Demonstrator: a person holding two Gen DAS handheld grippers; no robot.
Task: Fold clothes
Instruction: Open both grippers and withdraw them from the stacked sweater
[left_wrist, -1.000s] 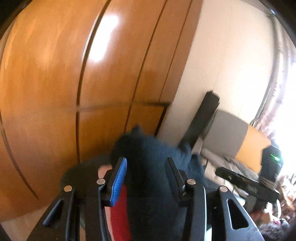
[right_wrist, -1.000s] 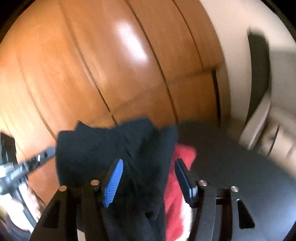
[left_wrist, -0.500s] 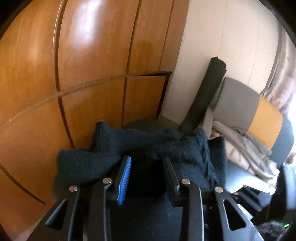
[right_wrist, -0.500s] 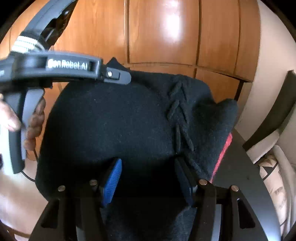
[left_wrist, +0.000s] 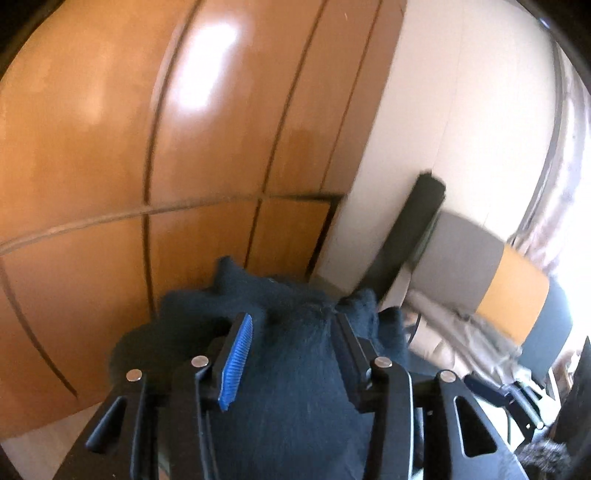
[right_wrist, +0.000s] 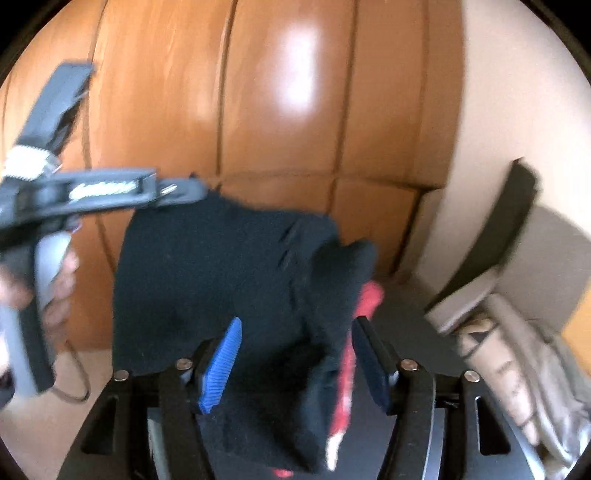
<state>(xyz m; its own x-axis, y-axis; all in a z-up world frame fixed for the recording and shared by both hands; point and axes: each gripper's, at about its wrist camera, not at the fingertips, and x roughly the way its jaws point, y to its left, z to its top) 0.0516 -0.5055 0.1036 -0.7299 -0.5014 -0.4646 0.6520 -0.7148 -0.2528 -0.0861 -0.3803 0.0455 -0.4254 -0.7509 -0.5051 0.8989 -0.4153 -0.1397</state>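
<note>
A black knit garment bulges up between the fingers of my left gripper, touching both pads while the jaws are opening. In the right wrist view the same garment hangs from the left gripper, whose tip is at its top left corner, and runs down between the fingers of my right gripper. The right jaws are opening. The cloth lies by the blue pad, and a gap shows beside the other pad. A red cloth peeks out under the black one.
A wooden wardrobe fills the background close ahead. A dark round table lies below the garment. To the right, a black roll leans on the wall by a grey and orange chair with beige clothes. A hand holds the left gripper.
Both jaws stand wider than half a second ago. The black garment, then spread wide, is bunched up between the grippers. The red cloth shows again beside the right fingers.
</note>
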